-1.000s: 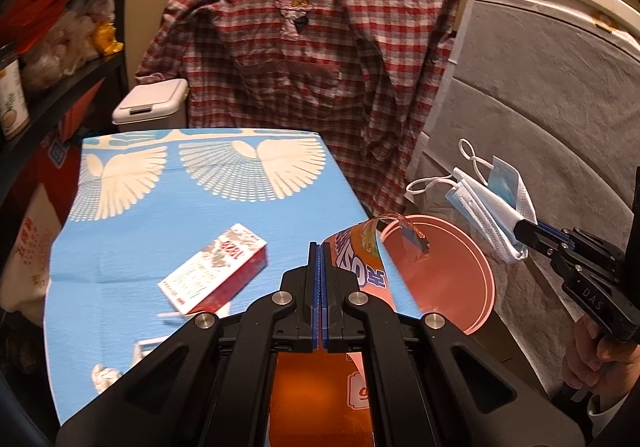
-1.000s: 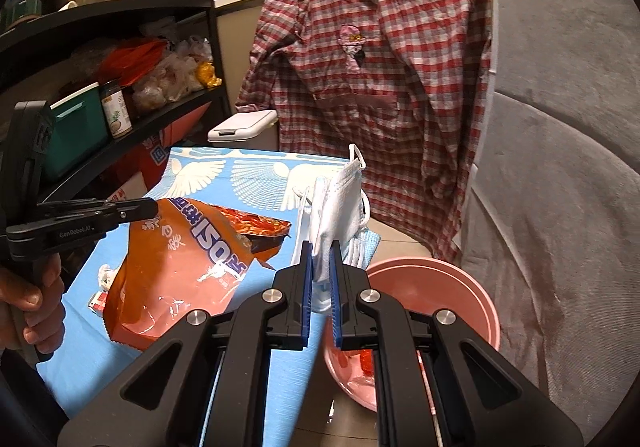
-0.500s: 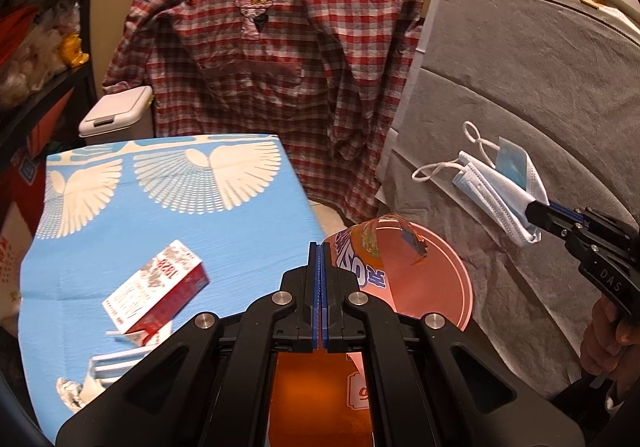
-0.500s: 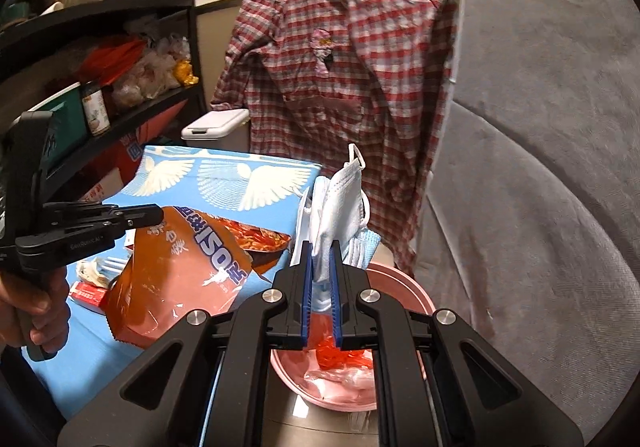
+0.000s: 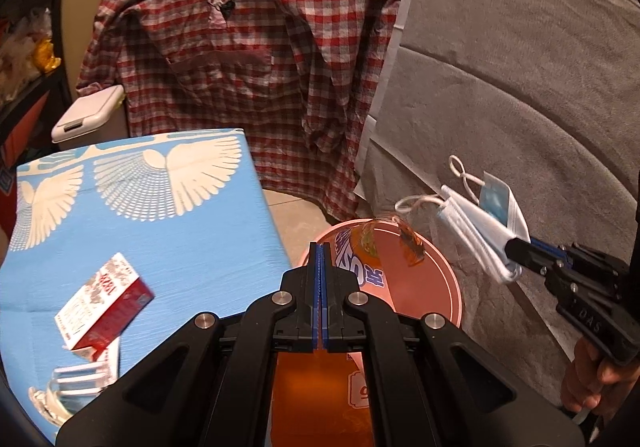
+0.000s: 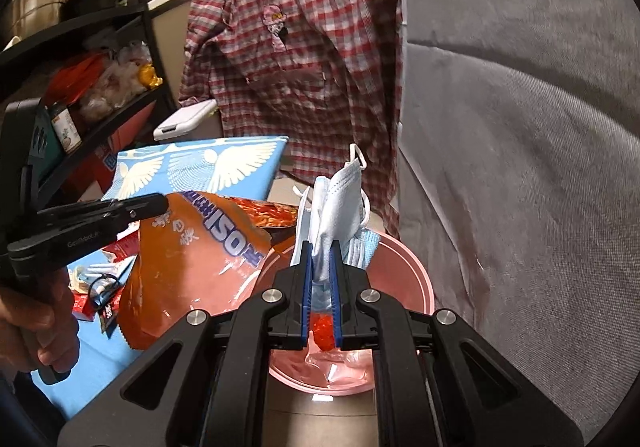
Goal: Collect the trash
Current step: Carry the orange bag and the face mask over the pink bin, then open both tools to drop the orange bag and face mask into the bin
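Table (image 5: 168, 231) under blue cloth with white wing print. Lying on it near the front left: red-and-white carton (image 5: 102, 303), tilted; just below it a clear plastic piece (image 5: 80, 377) and crumpled foil scrap (image 5: 42, 401). Floor (image 5: 292, 215) tiled, beside table's right edge, bearing pink bin (image 5: 444, 287), some trash already inside.

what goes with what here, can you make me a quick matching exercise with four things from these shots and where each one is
Things:
1. orange snack bag
2. face masks
3. red and white carton
4. pink bin

Places:
a. on the floor beside the table
b. clamped in the left gripper
c. lying on the blue cloth
d. clamped in the right gripper

Pairs: 1-b, 2-d, 3-c, 4-a
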Motion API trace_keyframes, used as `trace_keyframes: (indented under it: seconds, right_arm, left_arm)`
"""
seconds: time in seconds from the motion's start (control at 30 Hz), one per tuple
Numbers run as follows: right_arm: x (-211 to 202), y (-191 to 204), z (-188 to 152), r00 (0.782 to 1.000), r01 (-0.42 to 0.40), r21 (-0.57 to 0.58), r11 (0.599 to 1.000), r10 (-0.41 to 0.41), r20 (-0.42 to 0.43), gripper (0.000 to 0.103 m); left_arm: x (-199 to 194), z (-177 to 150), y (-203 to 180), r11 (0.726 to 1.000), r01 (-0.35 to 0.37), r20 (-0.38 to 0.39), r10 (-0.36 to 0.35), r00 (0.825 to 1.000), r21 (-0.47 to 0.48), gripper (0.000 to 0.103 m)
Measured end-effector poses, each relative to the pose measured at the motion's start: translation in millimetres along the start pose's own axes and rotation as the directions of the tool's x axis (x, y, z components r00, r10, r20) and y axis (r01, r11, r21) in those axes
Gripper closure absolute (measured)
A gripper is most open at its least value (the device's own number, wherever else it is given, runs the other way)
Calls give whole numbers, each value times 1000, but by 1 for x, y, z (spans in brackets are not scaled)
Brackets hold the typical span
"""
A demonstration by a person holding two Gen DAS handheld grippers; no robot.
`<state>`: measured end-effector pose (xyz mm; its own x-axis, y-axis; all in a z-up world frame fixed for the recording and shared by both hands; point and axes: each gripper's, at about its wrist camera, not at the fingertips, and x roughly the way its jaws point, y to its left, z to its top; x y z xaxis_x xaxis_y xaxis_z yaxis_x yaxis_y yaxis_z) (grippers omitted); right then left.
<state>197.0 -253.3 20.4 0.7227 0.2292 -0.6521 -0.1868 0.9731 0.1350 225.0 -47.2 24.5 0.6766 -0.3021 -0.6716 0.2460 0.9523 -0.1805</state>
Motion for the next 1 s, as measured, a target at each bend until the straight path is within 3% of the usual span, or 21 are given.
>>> trace_keyframes:
  seconds: [0.5, 0.77, 0.83, 1.0]
  right_arm:
    - [21, -13, -6, 998, 9, 15, 1000, -8, -67, 93]
    - [32, -20, -6, 995, 28, 35, 999, -25, -97, 80]
    - [32, -20, -7, 995, 28, 39, 999, -24, -99, 76]
    - [30, -19, -6, 996, 23, 44, 999, -19, -92, 75]
  left_arm:
    - [52, -1, -15, 1000, -24, -83, 25, 996, 2, 103]
    - [58, 1, -17, 1000, -16, -92, 16, 996, -6, 99]
    - [57, 1, -19, 1000, 1, -93, -2, 996, -7, 94]
    - [53, 1, -23, 999, 37, -96, -37, 995, 4, 93]
